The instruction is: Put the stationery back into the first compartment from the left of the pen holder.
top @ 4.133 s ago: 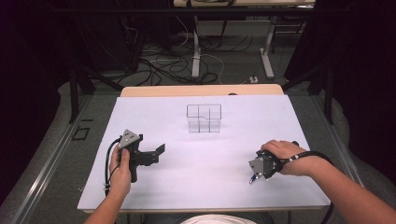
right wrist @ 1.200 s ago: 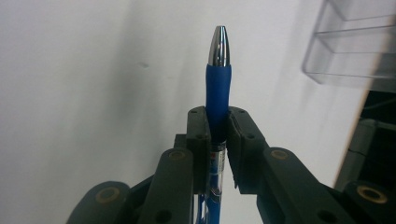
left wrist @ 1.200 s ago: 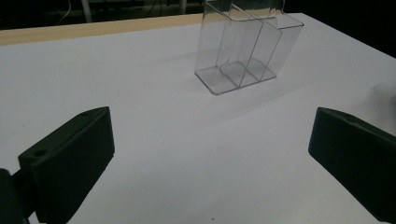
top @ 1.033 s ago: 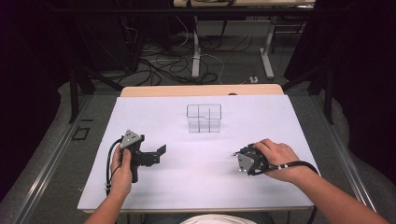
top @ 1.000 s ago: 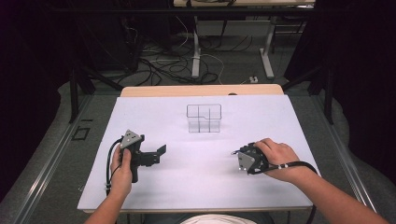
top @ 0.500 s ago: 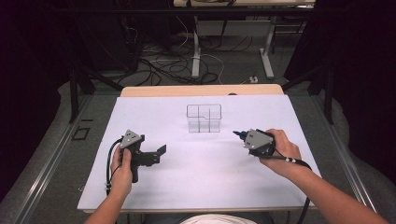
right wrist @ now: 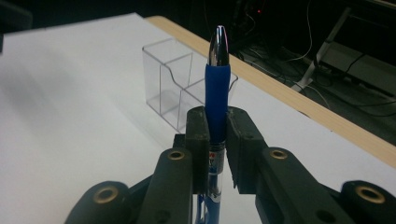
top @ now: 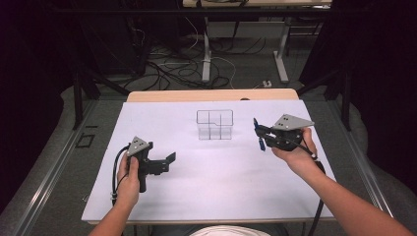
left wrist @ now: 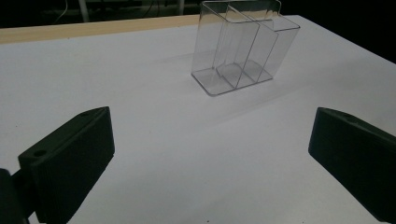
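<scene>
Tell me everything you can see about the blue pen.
The pen has a blue rubbery-looking grip sleeve, a shiny silver cone tip and a clear lower barrel with blue inside. The right gripper is shut on it at the lower end of the sleeve, tip beyond the jaws. It is held off the white table, right of the clear organizer, touching neither.

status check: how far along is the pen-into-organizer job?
Done: the right tongs are shut on the blue pen with the silver tip and hold it off the white table.
In hand: the pen sits just right of the clear plastic compartment organizer, not yet over it.
Left: put the pen into a compartment; all look empty. The left tongs are open and idle.
</scene>
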Tool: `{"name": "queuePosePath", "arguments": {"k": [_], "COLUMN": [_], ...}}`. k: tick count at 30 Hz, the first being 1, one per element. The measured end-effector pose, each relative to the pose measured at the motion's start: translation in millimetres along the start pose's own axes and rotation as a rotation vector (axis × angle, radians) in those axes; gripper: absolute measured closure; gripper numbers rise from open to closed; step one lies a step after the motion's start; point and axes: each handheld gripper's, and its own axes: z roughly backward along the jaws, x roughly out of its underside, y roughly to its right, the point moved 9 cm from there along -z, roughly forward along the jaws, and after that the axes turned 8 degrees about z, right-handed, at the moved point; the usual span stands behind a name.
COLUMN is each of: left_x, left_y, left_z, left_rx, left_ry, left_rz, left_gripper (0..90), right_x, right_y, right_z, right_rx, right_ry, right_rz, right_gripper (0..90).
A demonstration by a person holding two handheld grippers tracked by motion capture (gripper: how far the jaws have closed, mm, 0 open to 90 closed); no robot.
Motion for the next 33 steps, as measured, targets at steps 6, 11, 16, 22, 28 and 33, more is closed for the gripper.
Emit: {"name": "queuePosePath", "arguments": {"k": [6, 11, 16, 22, 28, 33], "left_x": [-0.5, -0.3, -0.5, -0.1, -0.2, 0.2], "left_y": [1.5, 1.8, 2.3, 2.0, 2.1, 2.3], "left_z": [0.4, 0.3, 0.1, 0.1, -0.2, -0.5], "left_rx": [0.010, 0.013, 0.017, 0.015, 0.017, 0.018], "left_ry": [0.002, 0.001, -0.001, -0.005, -0.006, -0.009], "left_rz": [0.014, 0.015, 0.029, 0.020, 0.020, 0.023], "left_gripper": [0.1, 0.1, 0.1, 0.1, 0.1, 0.1], "right_x": [-10.9, -19.2, -27.8, -39.6, -50.1, -59.0], "right_y": [3.6, 3.1, 4.4, 3.1, 2.2, 0.1], "right_z": [0.9, -0.5, -5.2, -13.1, -22.1, -29.0], "right_rx": [-0.022, -0.047, -0.059, -0.065, -0.068, -0.077], "right_ry": [0.077, 0.125, 0.168, 0.213, 0.241, 0.257], "right_rz": [-0.138, -0.228, -0.274, -0.299, -0.325, -0.344], "right_gripper": [79.6, 79.6, 79.6, 79.6, 79.6, 79.6]}}
